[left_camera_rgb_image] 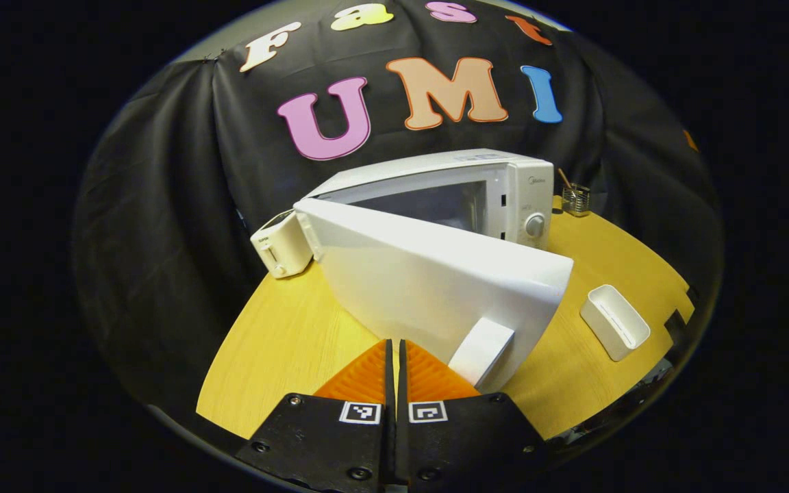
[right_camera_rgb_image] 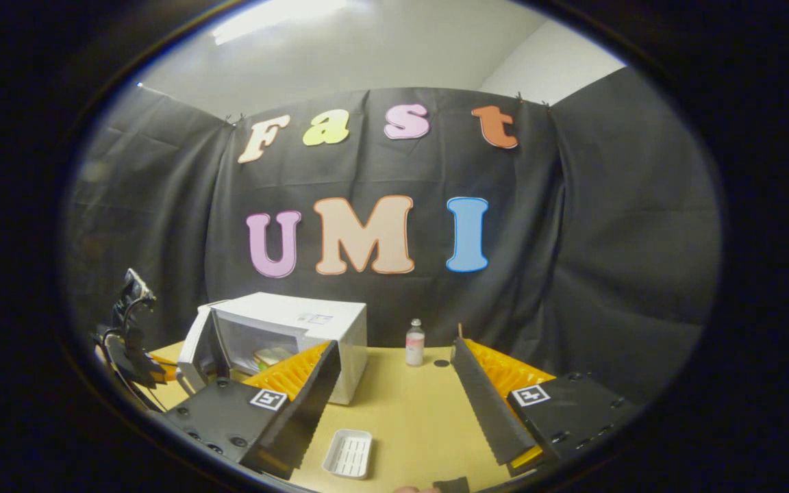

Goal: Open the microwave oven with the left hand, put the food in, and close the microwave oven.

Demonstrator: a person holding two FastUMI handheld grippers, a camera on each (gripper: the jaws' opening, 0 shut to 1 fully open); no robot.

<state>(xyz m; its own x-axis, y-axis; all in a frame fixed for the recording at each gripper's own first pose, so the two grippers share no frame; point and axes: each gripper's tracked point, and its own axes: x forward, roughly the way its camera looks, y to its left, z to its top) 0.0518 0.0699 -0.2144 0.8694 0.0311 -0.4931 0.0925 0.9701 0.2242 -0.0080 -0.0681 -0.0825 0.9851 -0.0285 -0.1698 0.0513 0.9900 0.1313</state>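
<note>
Wooden worktop [left_camera_rgb_image: 285, 342] carries a microwave [left_camera_rgb_image: 435, 185], its door [left_camera_rgb_image: 435, 281] half open, hiding most of the cavity. Left gripper [left_camera_rgb_image: 395, 356] fingers sit pressed together near the door; right gripper [right_camera_rgb_image: 394, 383] fingers are spread wide above a white tray [right_camera_rgb_image: 348, 453].

We see a yellow wooden table [right_camera_rgb_image: 422, 418], on it our white microwave [left_camera_rgb_image: 477, 198] at the far left, a toaster [left_camera_rgb_image: 281, 243] beside it, a white tray [right_camera_rgb_image: 348, 453] near, a small bottle [right_camera_rgb_image: 415, 342] far, a utensil holder [left_camera_rgb_image: 576, 198].

I see a white plastic toaster [left_camera_rgb_image: 281, 244], a small white rectangular tray [left_camera_rgb_image: 615, 322] and a small white-capped bottle [right_camera_rgb_image: 415, 343] on my yellow wooden table [left_camera_rgb_image: 285, 342].
</note>
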